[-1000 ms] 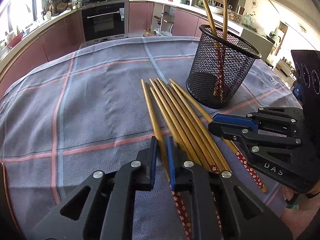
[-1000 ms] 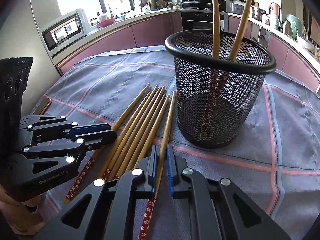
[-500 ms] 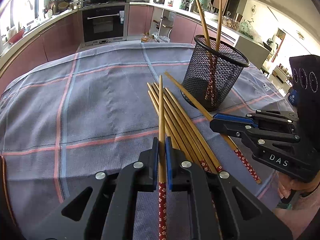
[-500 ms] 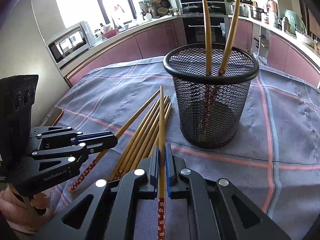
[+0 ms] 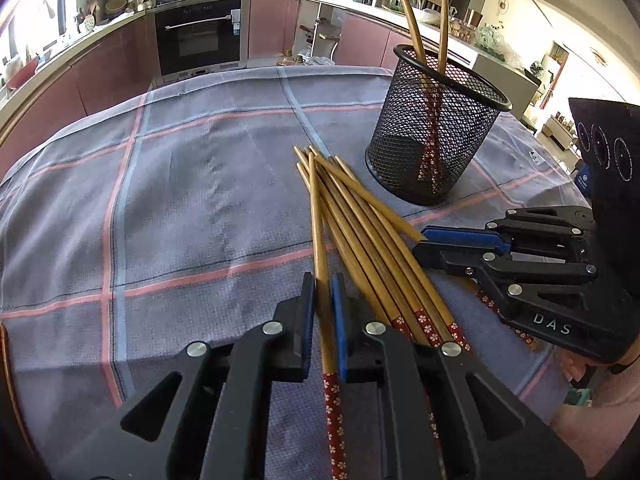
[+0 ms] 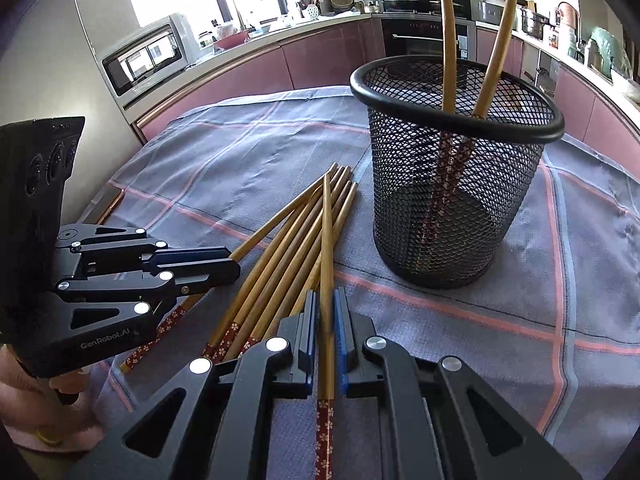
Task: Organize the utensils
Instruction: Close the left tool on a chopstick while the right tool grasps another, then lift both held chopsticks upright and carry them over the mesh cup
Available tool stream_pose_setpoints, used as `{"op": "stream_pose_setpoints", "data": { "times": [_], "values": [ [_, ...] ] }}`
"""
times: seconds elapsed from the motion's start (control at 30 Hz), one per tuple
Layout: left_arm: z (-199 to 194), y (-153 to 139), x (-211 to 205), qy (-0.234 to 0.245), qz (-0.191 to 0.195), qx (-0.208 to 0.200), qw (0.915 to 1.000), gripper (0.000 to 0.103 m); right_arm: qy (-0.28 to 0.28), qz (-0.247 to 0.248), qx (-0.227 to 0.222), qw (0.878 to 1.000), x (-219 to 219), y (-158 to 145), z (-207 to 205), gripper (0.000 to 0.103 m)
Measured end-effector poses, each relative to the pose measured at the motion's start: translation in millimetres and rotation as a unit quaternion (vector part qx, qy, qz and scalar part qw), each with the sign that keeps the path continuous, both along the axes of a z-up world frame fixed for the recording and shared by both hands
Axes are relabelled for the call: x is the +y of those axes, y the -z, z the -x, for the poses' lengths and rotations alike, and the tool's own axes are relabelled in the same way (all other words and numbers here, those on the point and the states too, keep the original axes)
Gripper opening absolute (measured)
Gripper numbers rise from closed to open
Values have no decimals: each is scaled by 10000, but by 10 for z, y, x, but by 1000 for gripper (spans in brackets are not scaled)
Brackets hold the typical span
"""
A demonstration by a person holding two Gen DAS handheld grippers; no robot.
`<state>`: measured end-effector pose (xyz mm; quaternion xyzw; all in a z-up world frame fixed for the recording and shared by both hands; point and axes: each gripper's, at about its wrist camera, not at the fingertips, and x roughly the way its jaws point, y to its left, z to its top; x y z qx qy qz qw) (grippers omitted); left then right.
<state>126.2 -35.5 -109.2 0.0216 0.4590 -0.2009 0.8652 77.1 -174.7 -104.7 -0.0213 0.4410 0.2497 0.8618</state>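
Inspector: Your left gripper (image 5: 323,312) and right gripper (image 6: 326,330): fingers nearly closed, each pinching one chopstick (image 5: 320,240) above the bench pile (image 6: 280,248).

Operator: Next?

Inspector: Likely carry both to the mesh holder (image 6: 456,184); drop upright.

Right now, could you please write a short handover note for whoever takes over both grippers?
Left gripper: shut on one chopstick.
Right gripper: shut on another chopstick.
Both sticks' tips still lie over the pile of chopsticks on the checked cloth, beside the mesh holder.
Done: two chopsticks stand in the holder.
Left: drop in the two held sticks, then the rest of the pile.
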Motion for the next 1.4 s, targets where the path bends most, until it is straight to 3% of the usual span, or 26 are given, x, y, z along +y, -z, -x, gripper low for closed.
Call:
{"op": "stream_pose_setpoints", "data": {
  "times": [0.13,0.2,0.4,1.0,1.4],
  "values": [
    [-94,3,-24,44,37,41,10000,14,7,-53,14,10000,-11,5,-28,7],
    [-122,0,-36,-33,-46,1,10000,8,14,-65,-6,10000,-20,-2,-21,6],
    [-57,-126,5,-114,128,-160,9997,8,-56,-225,-319,9992,-95,-190,99,6],
    [319,-1171,105,477,1130,-1031,9871,7,176,-1070,-1337,9851,-601,-925,356,6],
    [186,-1697,51,500,1579,-1559,9738,7,284,-1273,-1899,9731,-779,-1389,217,6]
  ]
}}
